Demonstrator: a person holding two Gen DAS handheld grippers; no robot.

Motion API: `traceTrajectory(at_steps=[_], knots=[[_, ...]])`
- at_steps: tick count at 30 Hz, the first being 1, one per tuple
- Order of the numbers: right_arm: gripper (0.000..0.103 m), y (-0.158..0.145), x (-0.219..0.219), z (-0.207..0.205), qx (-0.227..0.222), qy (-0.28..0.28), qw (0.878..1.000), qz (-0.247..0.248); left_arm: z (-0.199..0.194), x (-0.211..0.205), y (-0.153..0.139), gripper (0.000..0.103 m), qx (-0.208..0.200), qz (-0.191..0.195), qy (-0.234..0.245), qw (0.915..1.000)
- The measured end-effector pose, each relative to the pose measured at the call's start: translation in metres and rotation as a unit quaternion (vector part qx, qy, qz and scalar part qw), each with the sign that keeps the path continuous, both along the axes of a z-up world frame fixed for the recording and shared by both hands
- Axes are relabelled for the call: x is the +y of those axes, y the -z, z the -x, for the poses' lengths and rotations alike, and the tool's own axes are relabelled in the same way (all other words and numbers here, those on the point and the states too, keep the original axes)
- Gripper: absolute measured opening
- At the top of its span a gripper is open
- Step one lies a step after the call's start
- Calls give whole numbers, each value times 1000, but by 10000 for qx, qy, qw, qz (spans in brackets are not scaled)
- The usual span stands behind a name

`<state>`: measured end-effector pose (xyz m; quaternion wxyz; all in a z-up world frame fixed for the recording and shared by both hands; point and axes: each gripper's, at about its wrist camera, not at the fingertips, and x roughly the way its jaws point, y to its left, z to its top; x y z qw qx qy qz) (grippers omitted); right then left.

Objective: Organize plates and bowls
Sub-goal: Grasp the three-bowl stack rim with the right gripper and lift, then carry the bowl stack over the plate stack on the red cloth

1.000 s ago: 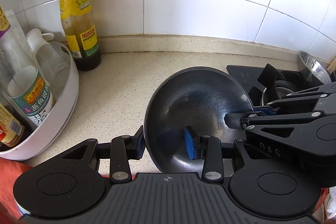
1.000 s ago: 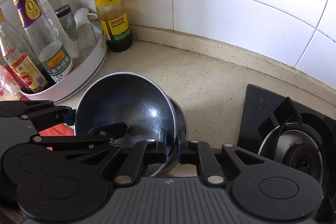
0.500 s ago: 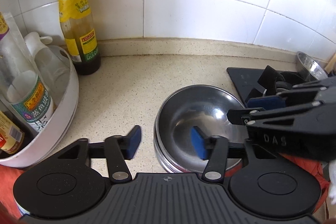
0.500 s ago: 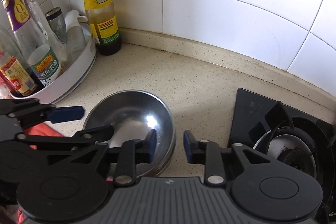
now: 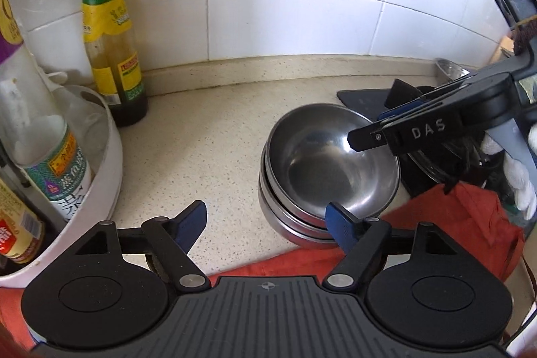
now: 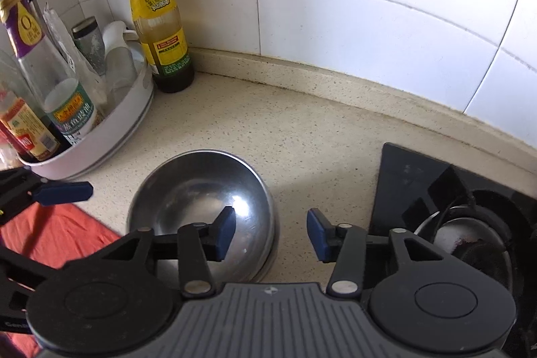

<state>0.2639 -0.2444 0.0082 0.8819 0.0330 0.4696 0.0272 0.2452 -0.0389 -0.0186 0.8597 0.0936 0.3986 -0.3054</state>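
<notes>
Since both claws have just been spreading their jaws and nothing sits between the pads, the stack of stainless steel bowls rests released on the speckled countertop. Seen from the left wrist, the stack lies at about two o'clock from the left gripper, whose right pad stands just at the near rim, though I cannot tell if it touches. From the right wrist, the same stack sits at about ten o'clock of the right gripper, with its left pad hanging over the top bowl's inside and its right pad over bare counter.

These bowls look thin-walled, so I judge them light and stiff, not fragile, but polished and slippery. Nested as they are, the top bowl sits slightly askew and may slide or ring against the one below. A pinch across the rim, one pad inside and one outside, seems the surest hold; the curved wall offers little purchase.

An orange cloth lies at the stack's near side, a gas hob at three o'clock, and a green-labelled sauce bottle beside a white condiment rack at ten o'clock.
</notes>
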Motion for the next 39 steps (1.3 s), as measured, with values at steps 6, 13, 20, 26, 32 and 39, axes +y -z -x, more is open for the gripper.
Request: traceTrajectory(at_steps=[6, 13, 20, 26, 32, 39], knots=[[55, 11, -5, -6, 243, 72, 9993, -281, -8, 14, 9, 85, 97, 235, 403, 9989], [56, 28, -11, -14, 525, 202, 9969, -545, -10, 13, 31, 85, 463, 391, 1020, 9929], [59, 46, -22, -23, 797, 184, 9899, -1160, -26, 2, 58, 86, 511, 263, 1632, 9849], [64, 54, -22, -34, 774, -52, 9867, -1431, -41, -11, 73, 94, 685, 433, 2118, 9740], [68, 55, -26, -49, 821, -354, 9863, -1389, -48, -32, 76, 95, 471, 450, 2511, 9658], [68, 8, -49, -40, 526, -1127, 9905, -592, -56, -28, 81, 96, 478, 563, 2638, 9617]])
